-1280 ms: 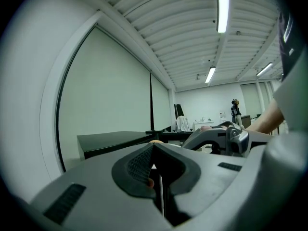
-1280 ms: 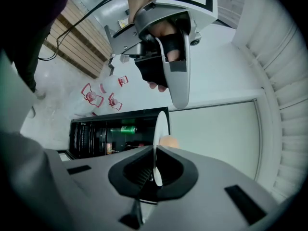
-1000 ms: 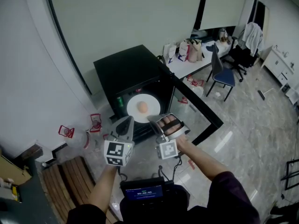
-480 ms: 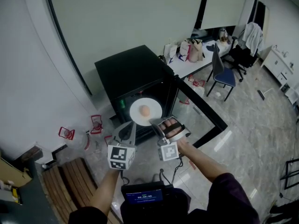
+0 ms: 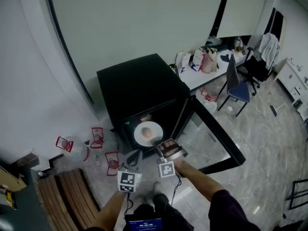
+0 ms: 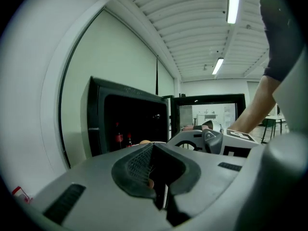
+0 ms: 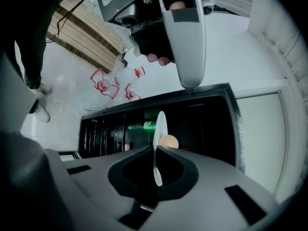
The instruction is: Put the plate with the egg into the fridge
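A white plate (image 5: 148, 133) carrying a brown egg (image 5: 148, 132) hangs level at the open front of the black fridge (image 5: 139, 85). My right gripper (image 5: 161, 145) is shut on the plate's near rim. In the right gripper view the plate (image 7: 159, 143) shows edge-on between the jaws of that gripper (image 7: 157, 177), with the egg (image 7: 168, 141) beside it and the dark fridge interior (image 7: 202, 124) behind. My left gripper (image 5: 135, 155) hovers just left of and below the plate, jaws together on nothing. In the left gripper view its jaws (image 6: 160, 189) point toward the fridge opening (image 6: 130, 129).
The fridge's glass door (image 5: 214, 134) stands swung open to the right. Inside are a green can (image 7: 148, 125) and red-capped bottles (image 6: 119, 138). Red-labelled bottles (image 5: 97, 135) lie on the floor at the left, near a wooden bench (image 5: 62, 196). A desk with bags (image 5: 202, 61) and a blue chair (image 5: 239, 88) stand behind.
Both grippers and the plate have moved forward to the fridge's opening; the head camera has pulled back, so everything looks smaller. The right grip on the plate is unchanged.
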The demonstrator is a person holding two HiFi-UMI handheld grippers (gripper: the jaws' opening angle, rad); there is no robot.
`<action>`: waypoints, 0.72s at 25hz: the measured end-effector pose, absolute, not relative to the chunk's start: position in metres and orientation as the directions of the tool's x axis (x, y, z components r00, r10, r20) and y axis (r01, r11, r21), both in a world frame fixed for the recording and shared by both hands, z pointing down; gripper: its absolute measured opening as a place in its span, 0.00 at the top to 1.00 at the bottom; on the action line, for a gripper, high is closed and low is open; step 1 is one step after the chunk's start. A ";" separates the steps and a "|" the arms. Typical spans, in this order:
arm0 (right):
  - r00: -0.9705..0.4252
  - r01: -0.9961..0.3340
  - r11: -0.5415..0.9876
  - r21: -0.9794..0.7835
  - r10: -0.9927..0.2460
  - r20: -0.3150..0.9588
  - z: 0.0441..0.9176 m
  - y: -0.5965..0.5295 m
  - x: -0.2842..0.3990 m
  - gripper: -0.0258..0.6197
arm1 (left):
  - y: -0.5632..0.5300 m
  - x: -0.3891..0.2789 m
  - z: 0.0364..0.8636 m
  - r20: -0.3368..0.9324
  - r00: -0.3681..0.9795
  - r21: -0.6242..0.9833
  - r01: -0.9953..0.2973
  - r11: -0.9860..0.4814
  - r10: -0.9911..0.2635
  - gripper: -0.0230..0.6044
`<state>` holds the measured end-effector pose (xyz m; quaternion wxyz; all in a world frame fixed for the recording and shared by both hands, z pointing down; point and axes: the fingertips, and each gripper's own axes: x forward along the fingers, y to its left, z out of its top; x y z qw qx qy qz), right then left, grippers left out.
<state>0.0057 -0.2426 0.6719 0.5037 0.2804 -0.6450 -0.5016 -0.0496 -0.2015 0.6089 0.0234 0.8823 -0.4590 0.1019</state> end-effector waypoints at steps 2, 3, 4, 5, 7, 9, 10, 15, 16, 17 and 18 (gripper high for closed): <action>-0.334 0.174 0.344 0.923 -0.861 0.384 0.700 -0.267 0.005 0.93 | -0.217 -0.052 0.638 0.221 0.539 -0.047 -0.827 -0.561 -0.813 0.95; -0.333 0.192 0.332 0.924 -0.863 0.379 0.710 -0.281 0.005 0.93 | -0.225 -0.053 0.653 0.234 0.532 -0.047 -0.830 -0.556 -0.813 0.95; -0.335 0.208 0.316 0.926 -0.866 0.371 0.720 -0.295 0.005 0.93 | -0.232 -0.053 0.667 0.247 0.528 -0.049 -0.831 -0.554 -0.813 0.95; -0.337 0.219 0.310 0.925 -0.866 0.370 0.730 -0.309 0.005 0.93 | -0.239 -0.053 0.680 0.259 0.523 -0.051 -0.832 -0.552 -0.812 0.95; -0.335 0.220 0.421 0.880 -0.815 0.473 0.767 -0.323 0.006 0.93 | -0.251 -0.054 0.703 0.278 0.511 -0.053 -0.837 -0.545 -0.813 0.95; -0.329 0.201 0.611 0.766 -0.694 0.640 0.814 -0.325 0.005 0.93 | -0.260 -0.055 0.721 0.294 0.500 -0.056 -0.842 -0.536 -0.815 0.95; -0.332 0.196 0.643 0.740 -0.666 0.667 0.825 -0.331 0.004 0.93 | -0.263 -0.056 0.727 0.299 0.495 -0.057 -0.844 -0.533 -0.816 0.95; -0.367 0.199 0.634 0.747 -0.659 0.657 0.841 -0.364 -0.005 0.93 | -0.278 -0.053 0.743 0.312 0.485 -0.058 -0.848 -0.526 -0.817 0.95; -0.373 0.202 0.640 0.741 -0.649 0.663 0.844 -0.367 -0.007 0.93 | -0.280 -0.053 0.744 0.315 0.484 -0.056 -0.849 -0.525 -0.816 0.95; -0.379 0.208 0.646 0.735 -0.640 0.669 0.847 -0.369 -0.008 0.93 | -0.282 -0.053 0.745 0.317 0.481 -0.053 -0.851 -0.522 -0.817 0.95; -0.383 0.214 0.650 0.729 -0.631 0.675 0.849 -0.371 -0.008 0.93 | -0.284 -0.053 0.746 0.319 0.478 -0.051 -0.854 -0.518 -0.819 0.95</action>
